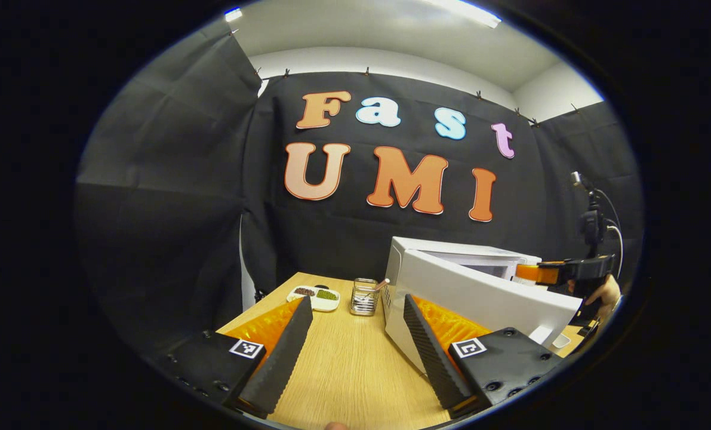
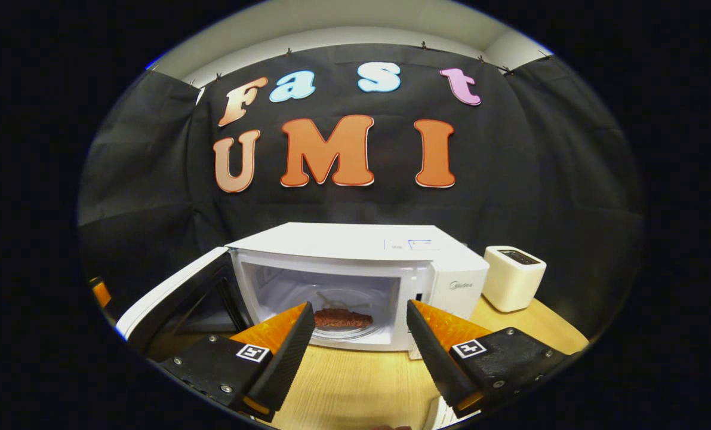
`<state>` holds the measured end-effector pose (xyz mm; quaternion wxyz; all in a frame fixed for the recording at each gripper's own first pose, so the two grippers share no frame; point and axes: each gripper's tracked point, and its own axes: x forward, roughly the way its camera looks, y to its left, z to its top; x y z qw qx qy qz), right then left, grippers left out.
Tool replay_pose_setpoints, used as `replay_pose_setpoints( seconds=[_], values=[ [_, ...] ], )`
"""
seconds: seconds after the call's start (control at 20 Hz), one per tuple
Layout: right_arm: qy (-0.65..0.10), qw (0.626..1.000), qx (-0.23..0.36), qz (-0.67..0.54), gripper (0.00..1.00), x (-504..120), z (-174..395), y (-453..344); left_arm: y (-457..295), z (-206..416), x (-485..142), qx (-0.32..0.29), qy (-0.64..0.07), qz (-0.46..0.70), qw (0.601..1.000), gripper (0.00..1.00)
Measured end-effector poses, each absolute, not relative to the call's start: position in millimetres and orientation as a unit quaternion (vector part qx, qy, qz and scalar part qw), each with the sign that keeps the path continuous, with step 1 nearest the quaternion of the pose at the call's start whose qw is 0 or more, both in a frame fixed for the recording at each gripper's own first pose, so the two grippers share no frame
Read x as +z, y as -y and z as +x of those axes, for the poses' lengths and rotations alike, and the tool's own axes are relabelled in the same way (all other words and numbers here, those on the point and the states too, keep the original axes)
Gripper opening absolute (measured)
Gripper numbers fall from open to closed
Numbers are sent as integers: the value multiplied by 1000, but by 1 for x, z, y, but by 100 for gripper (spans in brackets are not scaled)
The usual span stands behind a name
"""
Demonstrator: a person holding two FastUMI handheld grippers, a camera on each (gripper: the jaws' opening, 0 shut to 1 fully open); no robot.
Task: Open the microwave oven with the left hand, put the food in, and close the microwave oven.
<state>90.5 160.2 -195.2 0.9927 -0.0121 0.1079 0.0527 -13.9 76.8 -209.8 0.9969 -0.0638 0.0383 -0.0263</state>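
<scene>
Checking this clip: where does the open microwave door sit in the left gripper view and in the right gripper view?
Left gripper view: the microwave door is right of centre, its white outer face toward the camera, behind the left gripper.
Right gripper view: the door is at lower left, swung open, its dark inner side showing.
Shared landmark: the white microwave on the wooden table.

We see the microwave oven [image 2: 355, 263] with its door [image 2: 173, 298] swung open and the food [image 2: 342, 318] on its turntable. Our right gripper [image 2: 360, 334] stands open before it; a toaster [image 2: 512, 278] sits beside.
</scene>
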Motion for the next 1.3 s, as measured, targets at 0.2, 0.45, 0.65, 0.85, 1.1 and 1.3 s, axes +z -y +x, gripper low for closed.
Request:
replay_pose_setpoints(
  seconds=[0.2, 0.45, 0.65, 0.85, 1.1, 1.3],
  values=[
    [-84, 996, 30, 0, 95, -160, 72, -103, -58, -10, -211, -56, -32, -84, 994, 98],
    [-56, 998, -9, -16, 95, -148, 60, -42, -44, 12, -229, -63, -47, -66, 995, 96],
    [-52, 998, -18, -12, 95, -159, 61, -16, -23, 29, -245, -75, -61, -42, 994, 96],
    [-55, 998, -1, -1, 95, -169, 58, -15, 5, 39, -251, -97, -70, -39, 992, 96],
    [-44, 999, 5, 11, 95, -169, 56, -6, 49, 45, -246, -147, -70, -43, 986, 95],
    [-38, 999, 1, 15, 95, -169, 56, 5, 85, 55, -252, -184, -87, -56, 978, 69]
  ],
)
